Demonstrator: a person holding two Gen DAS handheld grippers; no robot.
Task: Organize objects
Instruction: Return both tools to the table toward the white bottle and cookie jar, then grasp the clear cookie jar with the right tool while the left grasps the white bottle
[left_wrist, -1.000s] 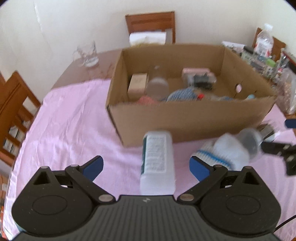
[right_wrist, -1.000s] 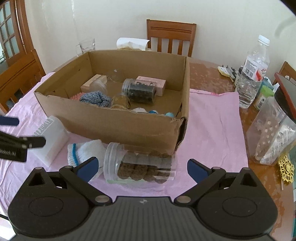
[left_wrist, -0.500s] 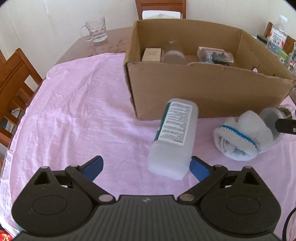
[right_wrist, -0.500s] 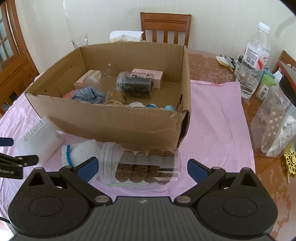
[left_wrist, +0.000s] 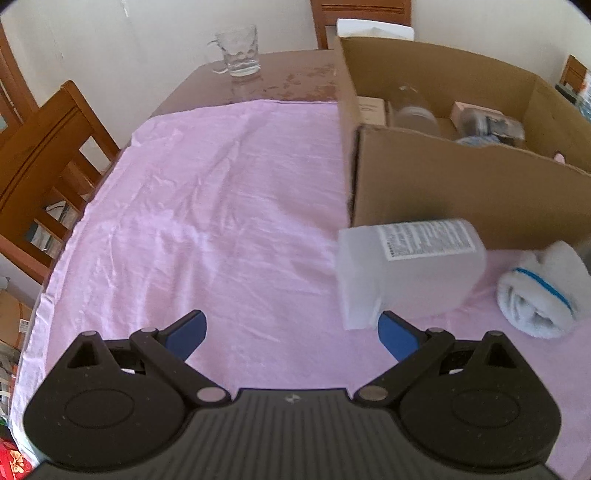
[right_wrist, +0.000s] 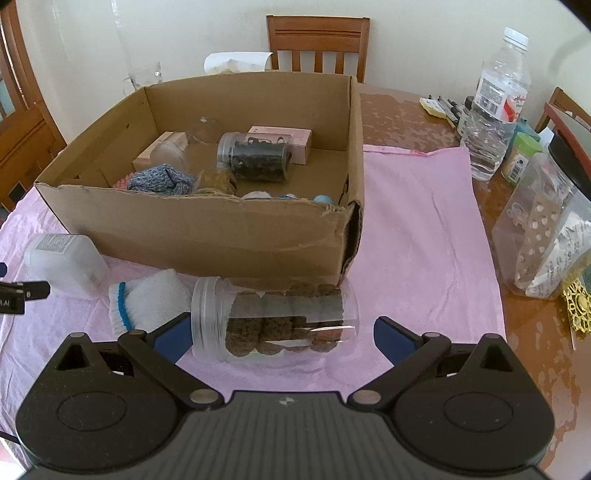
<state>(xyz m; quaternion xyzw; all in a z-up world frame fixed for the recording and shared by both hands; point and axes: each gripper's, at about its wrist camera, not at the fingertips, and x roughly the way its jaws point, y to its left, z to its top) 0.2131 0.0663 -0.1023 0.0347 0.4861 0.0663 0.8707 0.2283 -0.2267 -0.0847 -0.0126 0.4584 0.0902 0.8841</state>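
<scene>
Small print fills the label on the white bottle (left_wrist: 410, 266) and the water bottle (right_wrist: 495, 107), but none of it can be read.

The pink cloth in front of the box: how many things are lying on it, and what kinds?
White plastic bottle, on its side: 1
Rolled white sock with blue stripe: 1
Clear jar of brown cookies, on its side: 1
Total: 3, all in front of the cardboard box.
</scene>
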